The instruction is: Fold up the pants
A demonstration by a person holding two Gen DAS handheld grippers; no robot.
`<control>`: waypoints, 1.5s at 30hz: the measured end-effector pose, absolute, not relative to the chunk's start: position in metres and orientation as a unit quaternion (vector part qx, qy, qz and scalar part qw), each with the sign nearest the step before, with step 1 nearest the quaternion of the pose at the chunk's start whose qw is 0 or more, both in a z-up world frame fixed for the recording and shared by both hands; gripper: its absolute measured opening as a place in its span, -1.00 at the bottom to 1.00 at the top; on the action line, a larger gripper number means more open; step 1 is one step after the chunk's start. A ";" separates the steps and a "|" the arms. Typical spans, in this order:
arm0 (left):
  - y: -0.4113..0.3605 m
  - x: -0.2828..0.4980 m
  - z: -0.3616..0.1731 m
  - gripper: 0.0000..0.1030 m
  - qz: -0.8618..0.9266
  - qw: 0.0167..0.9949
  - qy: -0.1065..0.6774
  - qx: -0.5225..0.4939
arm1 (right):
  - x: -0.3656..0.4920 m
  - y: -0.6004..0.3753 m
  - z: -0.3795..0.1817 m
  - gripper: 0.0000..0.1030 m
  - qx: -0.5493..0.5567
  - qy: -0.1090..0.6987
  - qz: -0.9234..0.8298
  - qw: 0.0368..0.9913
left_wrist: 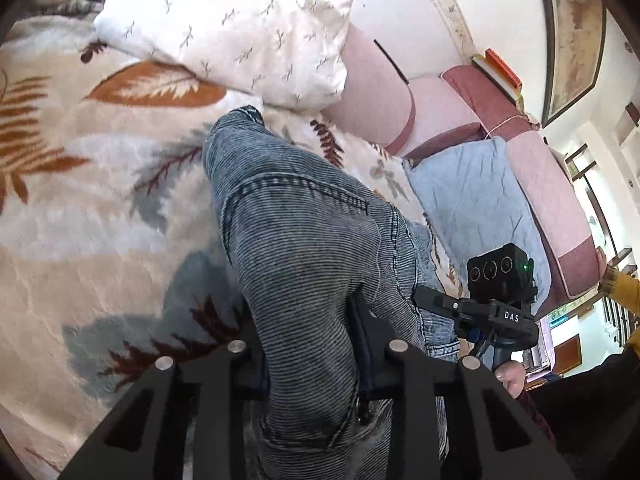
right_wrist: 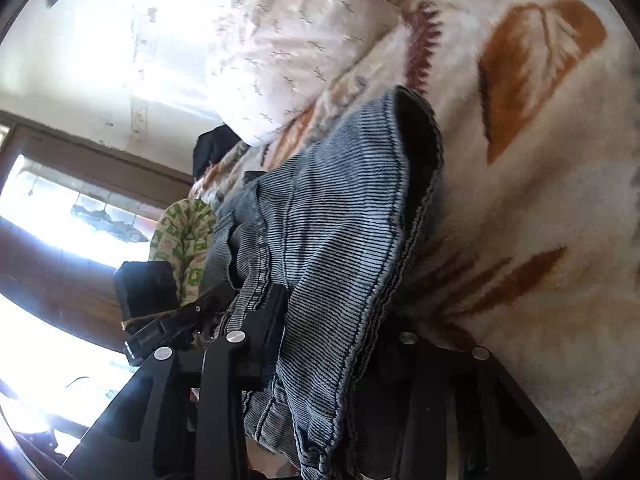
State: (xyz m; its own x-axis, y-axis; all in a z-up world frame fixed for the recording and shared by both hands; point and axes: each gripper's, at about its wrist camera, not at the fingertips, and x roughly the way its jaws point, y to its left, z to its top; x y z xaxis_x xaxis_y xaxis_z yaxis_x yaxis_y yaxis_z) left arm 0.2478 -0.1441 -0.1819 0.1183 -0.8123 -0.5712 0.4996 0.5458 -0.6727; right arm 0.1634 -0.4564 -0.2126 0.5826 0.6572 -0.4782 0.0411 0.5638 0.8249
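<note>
The blue-grey ribbed jeans (left_wrist: 304, 240) (right_wrist: 340, 232) are bunched up and lifted at one end. The rest hangs down onto a fluffy cream blanket with leaves (left_wrist: 80, 208) (right_wrist: 540, 208).
</note>
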 end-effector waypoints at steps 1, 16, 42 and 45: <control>-0.142 0.249 -0.178 -0.35 -0.448 0.733 0.484 -0.163 | 0.165 -0.455 -0.207 -0.47 0.425 0.401 0.206 0.785; -0.122 0.304 -0.205 -0.19 -0.371 0.770 0.491 -0.171 | 0.246 -0.432 -0.232 -0.45 0.404 0.430 0.212 0.779; -0.072 0.057 -0.036 0.99 -0.050 0.948 0.301 0.093 | -0.004 -0.305 -0.029 0.63 0.112 0.269 0.013 0.956; -0.061 0.031 -0.017 0.99 -0.040 0.955 0.281 0.081 | -0.027 -0.291 -0.013 0.63 0.107 0.252 0.003 0.962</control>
